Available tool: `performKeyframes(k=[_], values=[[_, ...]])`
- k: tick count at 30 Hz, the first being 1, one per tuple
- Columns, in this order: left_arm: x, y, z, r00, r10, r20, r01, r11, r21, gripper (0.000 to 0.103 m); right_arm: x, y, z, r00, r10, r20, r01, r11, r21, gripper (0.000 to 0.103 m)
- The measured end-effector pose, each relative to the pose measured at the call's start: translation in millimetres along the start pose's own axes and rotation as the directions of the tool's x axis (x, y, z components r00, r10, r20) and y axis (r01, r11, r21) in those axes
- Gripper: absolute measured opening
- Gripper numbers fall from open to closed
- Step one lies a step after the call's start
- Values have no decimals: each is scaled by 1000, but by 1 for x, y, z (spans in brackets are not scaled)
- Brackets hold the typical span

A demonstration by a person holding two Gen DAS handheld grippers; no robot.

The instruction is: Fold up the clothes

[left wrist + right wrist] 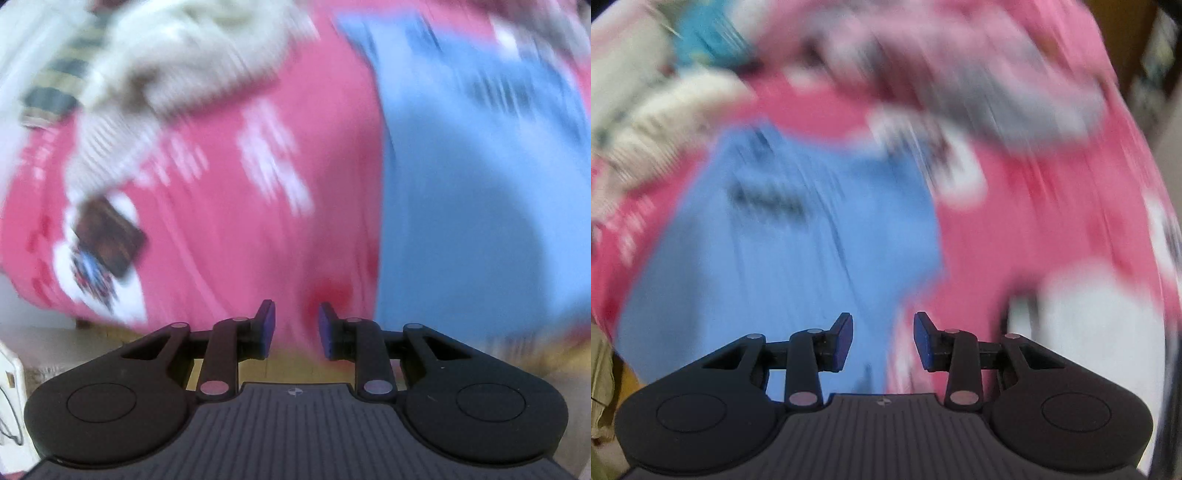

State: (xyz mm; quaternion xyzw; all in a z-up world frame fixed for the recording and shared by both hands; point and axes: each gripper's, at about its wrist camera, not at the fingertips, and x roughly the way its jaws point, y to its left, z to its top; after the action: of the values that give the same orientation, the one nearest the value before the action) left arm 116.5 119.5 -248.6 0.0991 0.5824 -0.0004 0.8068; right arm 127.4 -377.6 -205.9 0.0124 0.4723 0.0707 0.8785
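Pink bedspread (229, 229) under blue garment (783, 251) (blurred), ahead of both gaping, empty grippers (296, 328) (883, 341)

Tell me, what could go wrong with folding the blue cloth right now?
1. Both views are smeared by fast motion, so aiming at an edge of the blue cloth may miss.
2. The left gripper is open over the pink patterned sheet, not the blue cloth, and might pinch the sheet instead.
3. The right gripper is open at the border of the blue cloth and the sheet, so it could catch both layers.
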Motion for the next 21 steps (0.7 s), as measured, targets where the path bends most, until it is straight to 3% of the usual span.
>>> performKeyframes(k=[2,6,11,15,18,21], values=[[-11,8,25,994,15,106,-7,998,-67,28,10,9,36,991,76,112,-71,996,-49,38],[5,3,54,971,-20,237,60,985,-162,31,39,43,92,948,202,245,-176,977,-123,38],[59,-1,84,947,-104,304,189,946,-262,32,87,98,123,944,192,270,-172,980,-95,39],[94,0,104,913,-170,371,310,880,-360,32,126,143,147,940,183,289,-169,983,-73,39],[106,4,114,894,-164,417,343,849,-402,32,156,176,166,936,177,303,-168,984,-56,41],[115,8,123,881,-148,450,359,828,-431,32,168,200,173,950,156,270,-156,988,-24,43]])
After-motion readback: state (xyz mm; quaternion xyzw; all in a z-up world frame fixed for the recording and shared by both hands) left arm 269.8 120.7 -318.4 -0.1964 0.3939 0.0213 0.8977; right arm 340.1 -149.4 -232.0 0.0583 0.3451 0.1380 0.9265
